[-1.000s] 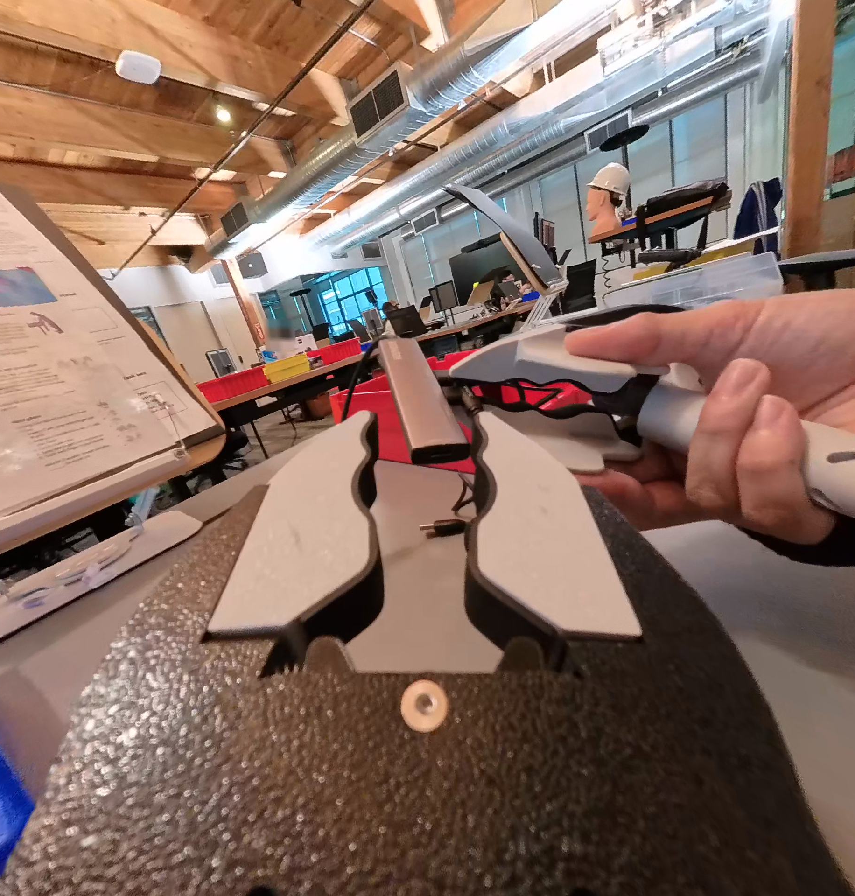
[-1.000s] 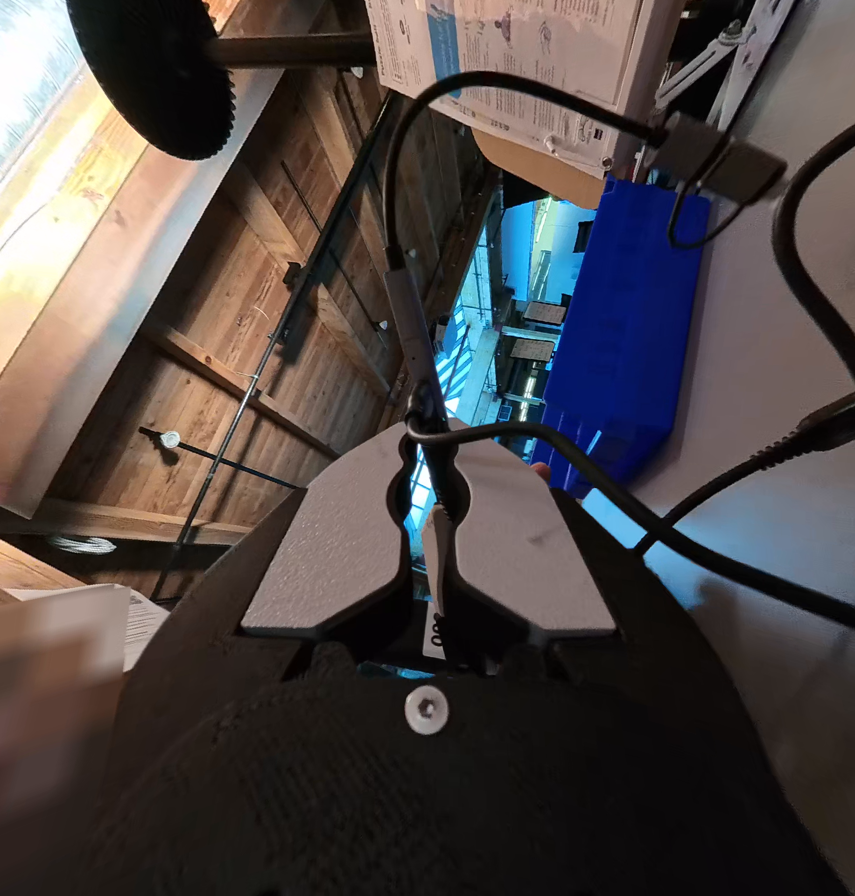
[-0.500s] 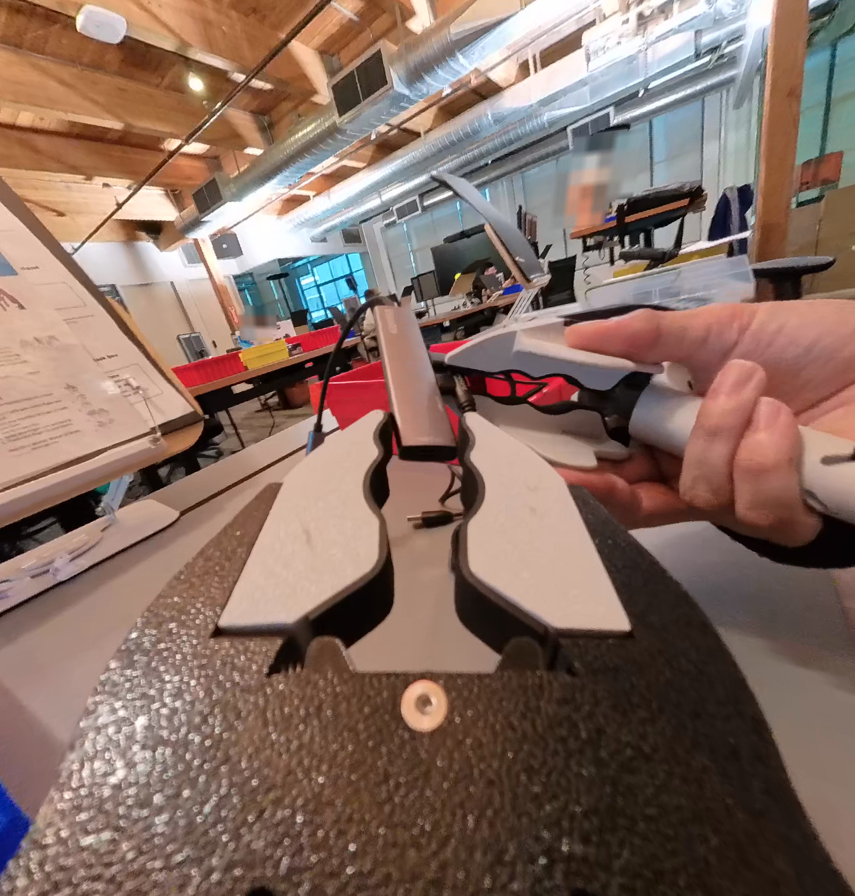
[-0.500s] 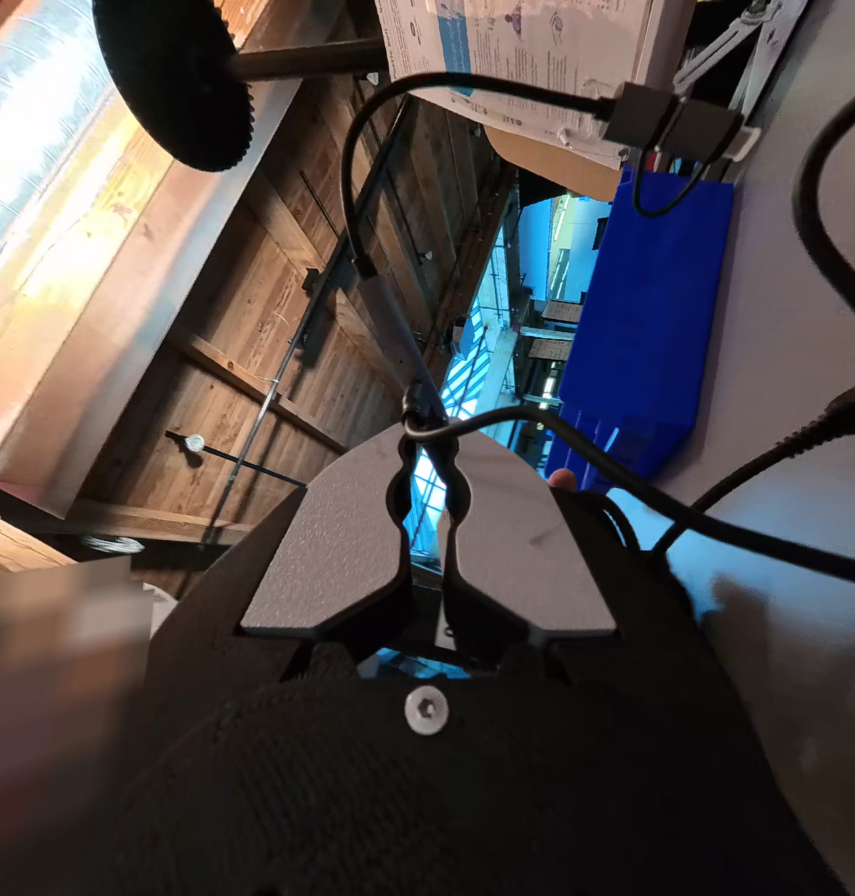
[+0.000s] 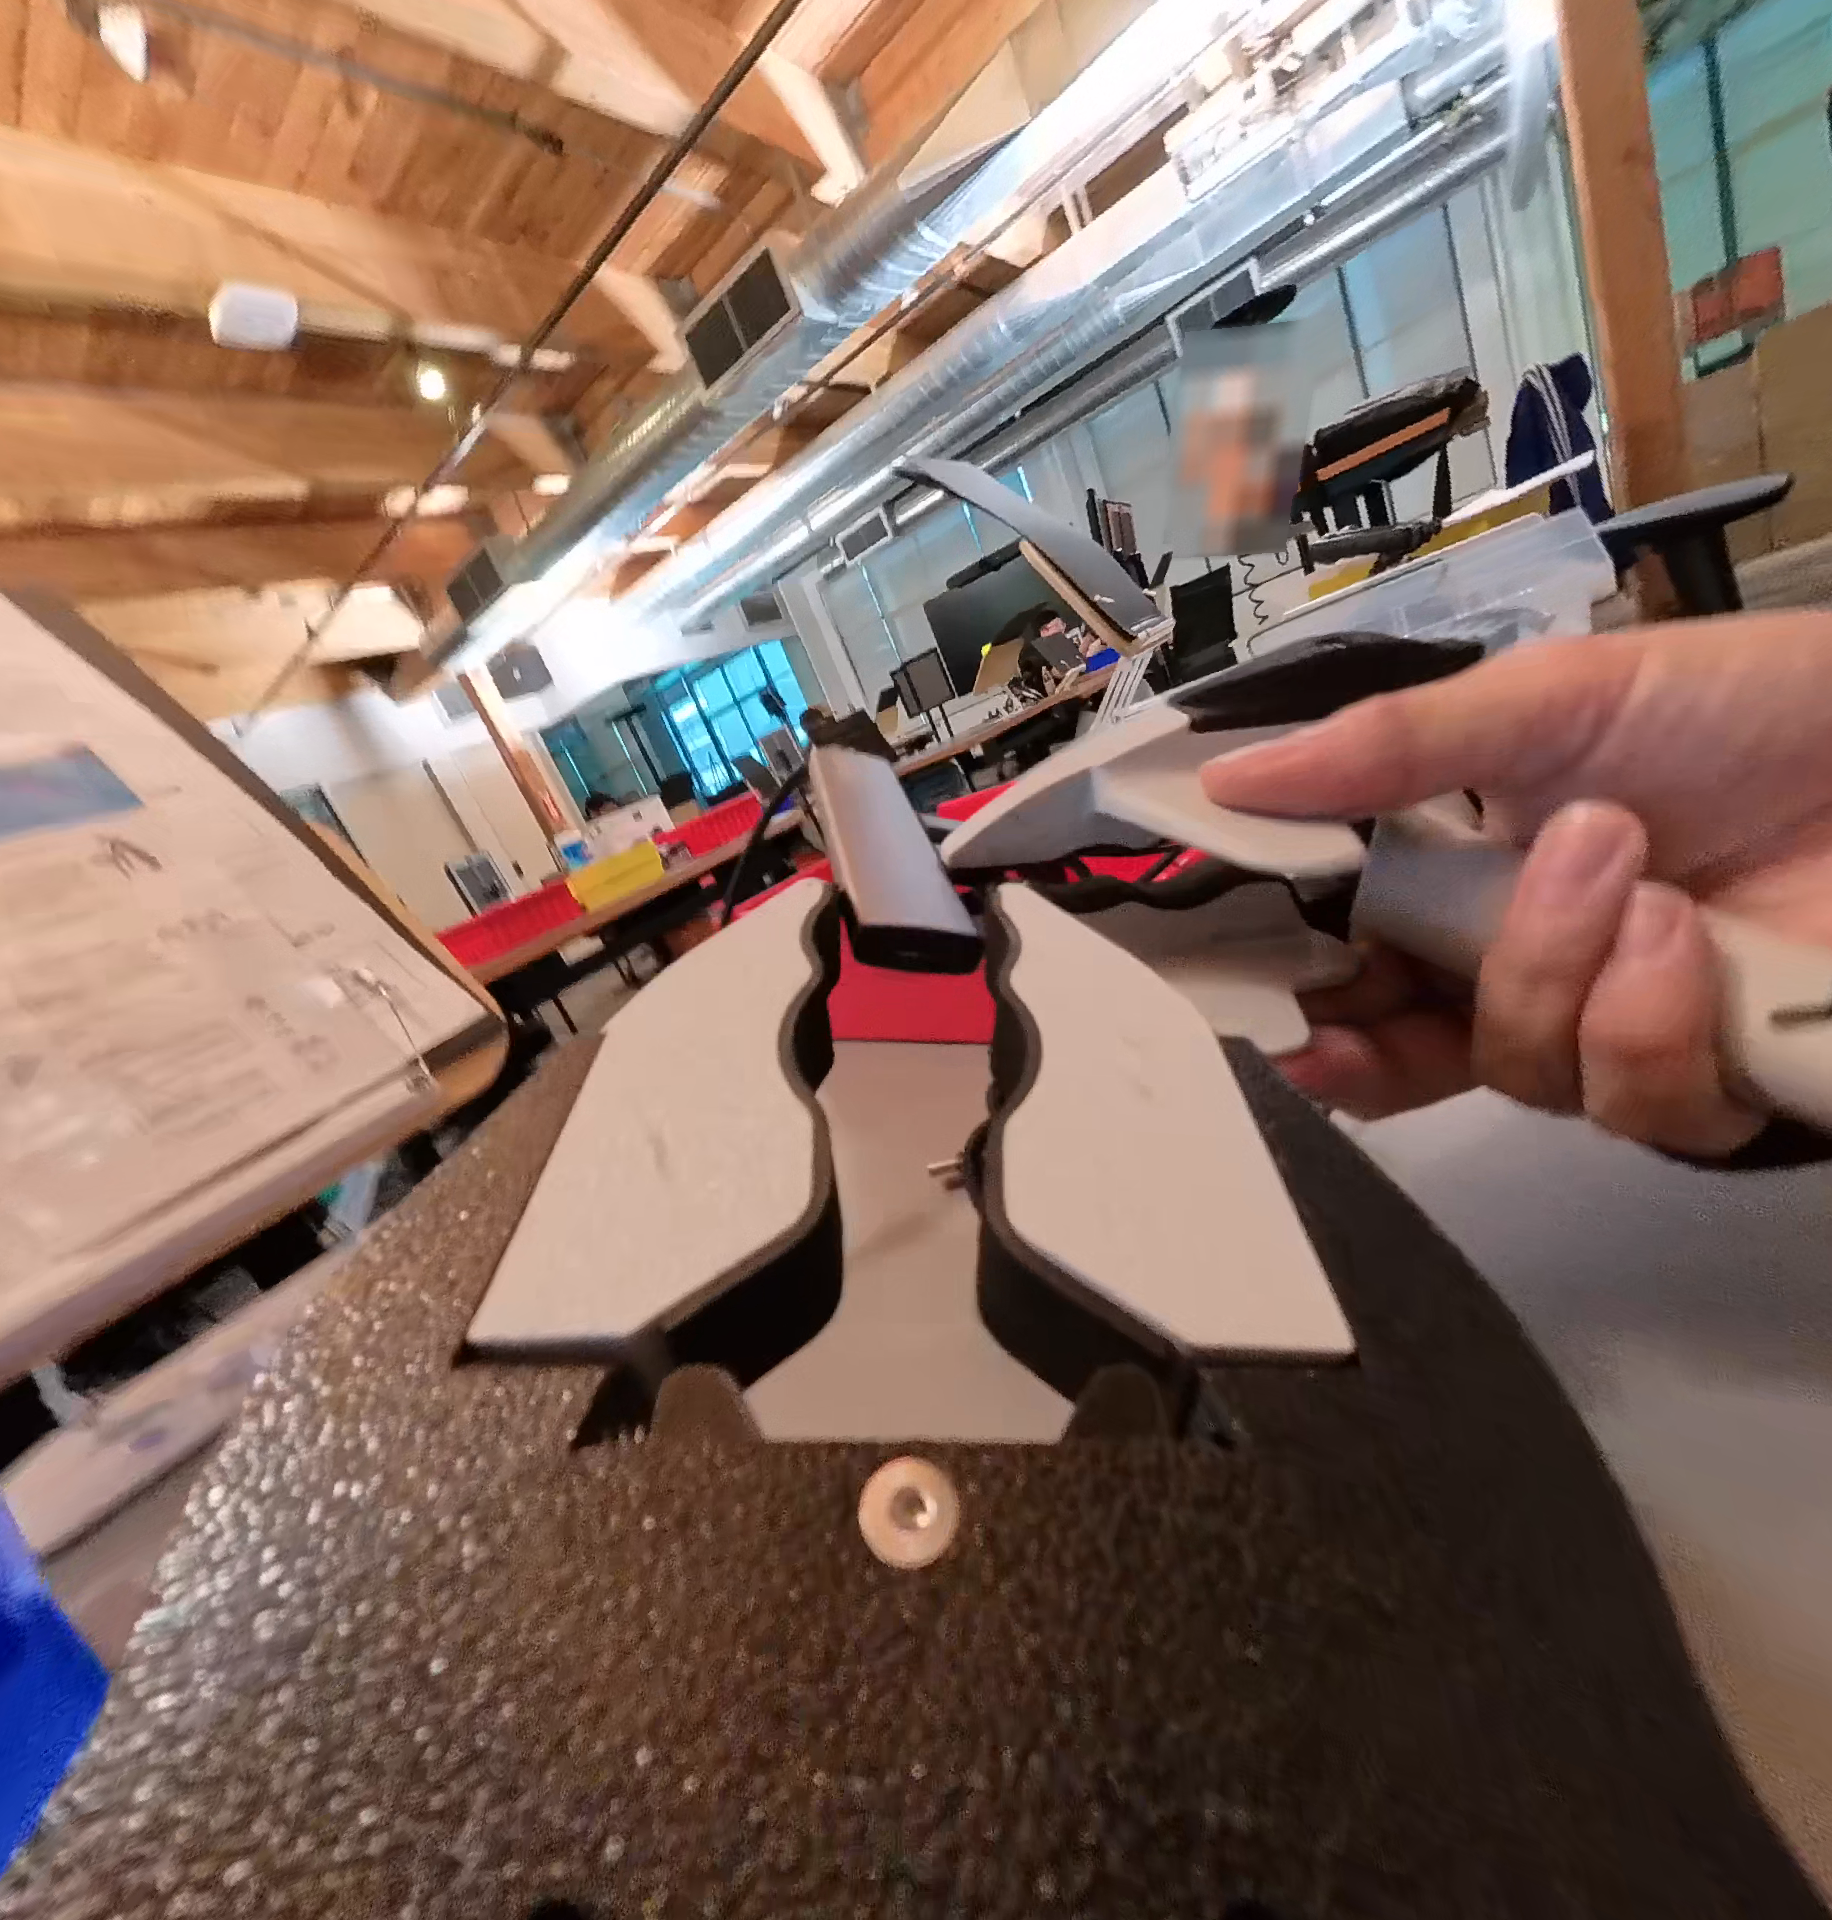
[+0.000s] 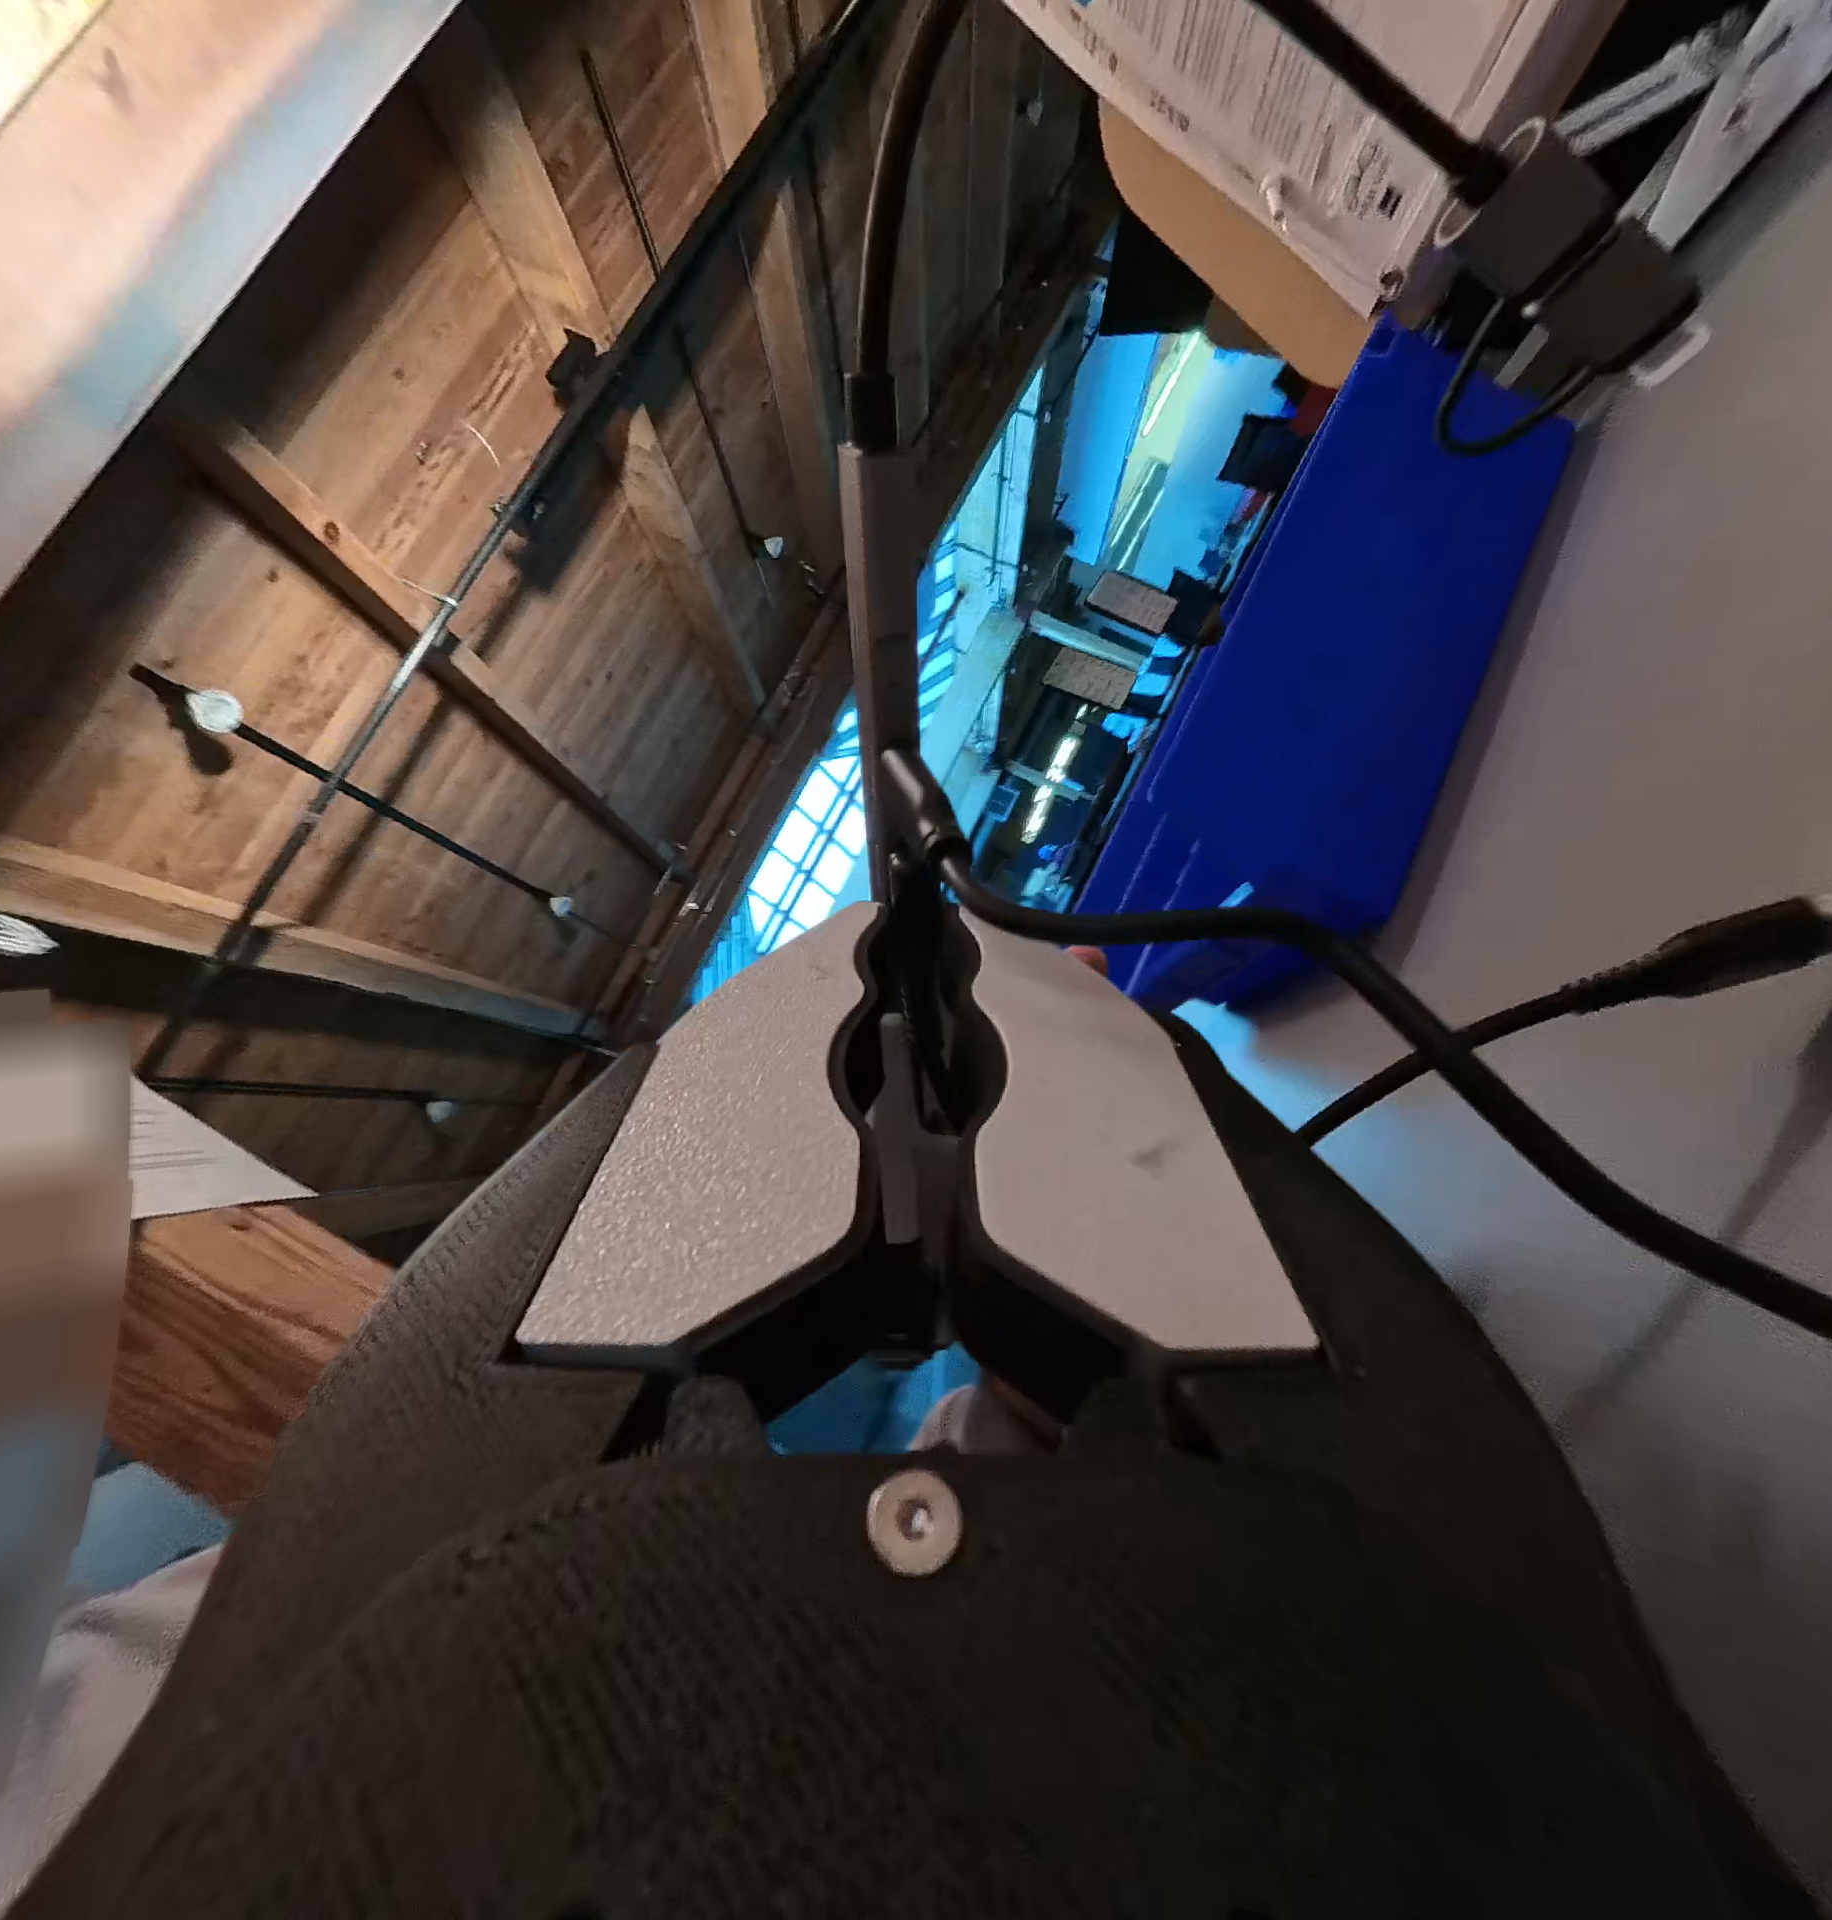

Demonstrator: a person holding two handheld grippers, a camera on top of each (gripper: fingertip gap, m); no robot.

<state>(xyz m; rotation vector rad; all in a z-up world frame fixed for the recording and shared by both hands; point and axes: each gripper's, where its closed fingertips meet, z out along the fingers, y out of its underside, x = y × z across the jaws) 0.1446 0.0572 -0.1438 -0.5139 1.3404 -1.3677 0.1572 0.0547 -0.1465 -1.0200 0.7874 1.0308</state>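
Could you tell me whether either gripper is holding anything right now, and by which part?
The right gripper is shut on the slim grey hub, gripping its near end. The left gripper is open, with the hub's end between its fingertips.

My left gripper (image 5: 907, 935) has its jaws parted around the near end of a slim grey hub (image 5: 886, 868), with gaps on both sides. The right gripper (image 5: 1151, 831), held in a hand (image 5: 1618, 873), reaches in beside it. A slanted document board (image 5: 164, 977) stands at the desk's left edge.
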